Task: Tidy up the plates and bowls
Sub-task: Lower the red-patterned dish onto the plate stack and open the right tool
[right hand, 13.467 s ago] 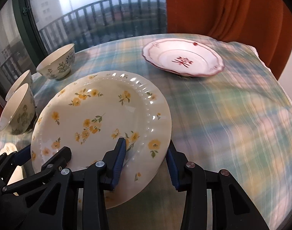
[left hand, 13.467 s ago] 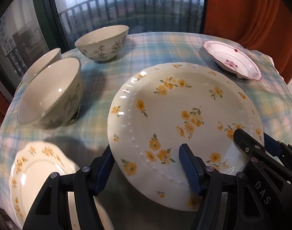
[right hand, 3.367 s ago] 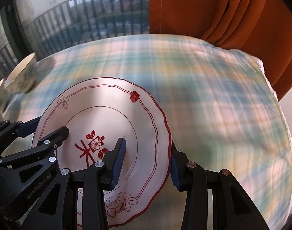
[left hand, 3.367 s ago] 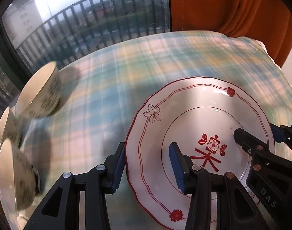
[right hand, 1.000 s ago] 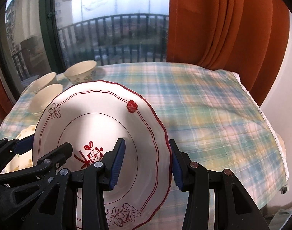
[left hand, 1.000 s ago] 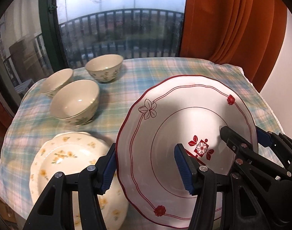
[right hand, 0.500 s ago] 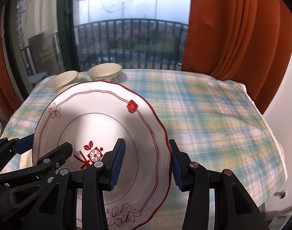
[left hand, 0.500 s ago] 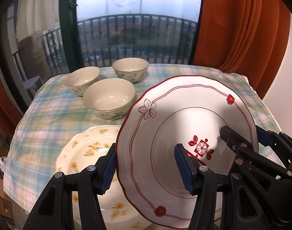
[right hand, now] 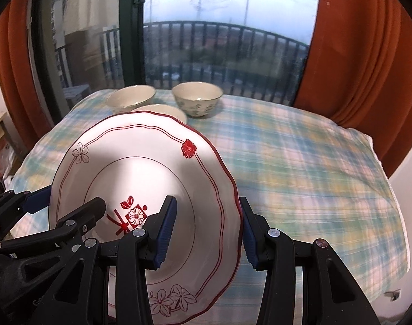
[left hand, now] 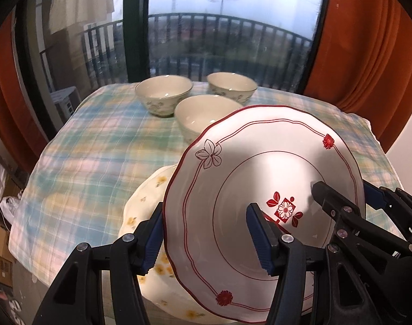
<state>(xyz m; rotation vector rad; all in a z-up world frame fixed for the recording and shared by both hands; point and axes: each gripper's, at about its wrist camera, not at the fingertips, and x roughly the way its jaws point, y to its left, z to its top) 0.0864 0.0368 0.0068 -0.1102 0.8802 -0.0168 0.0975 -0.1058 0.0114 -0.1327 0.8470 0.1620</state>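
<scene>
You have the red-trimmed plate [left hand: 260,189] pinched at opposite rims, left gripper [left hand: 206,235] and right gripper [right hand: 206,230] each with fingers closed on its edge, so it stays tilted above the yellow-flowered plate [left hand: 143,211], likely for stacking. Beyond, three bowls [left hand: 206,113] cluster on the tabletop [left hand: 97,146].

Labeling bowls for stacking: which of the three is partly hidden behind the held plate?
The front bowl, nearest the red-rimmed plate; the two bowls behind it show whole.
</scene>
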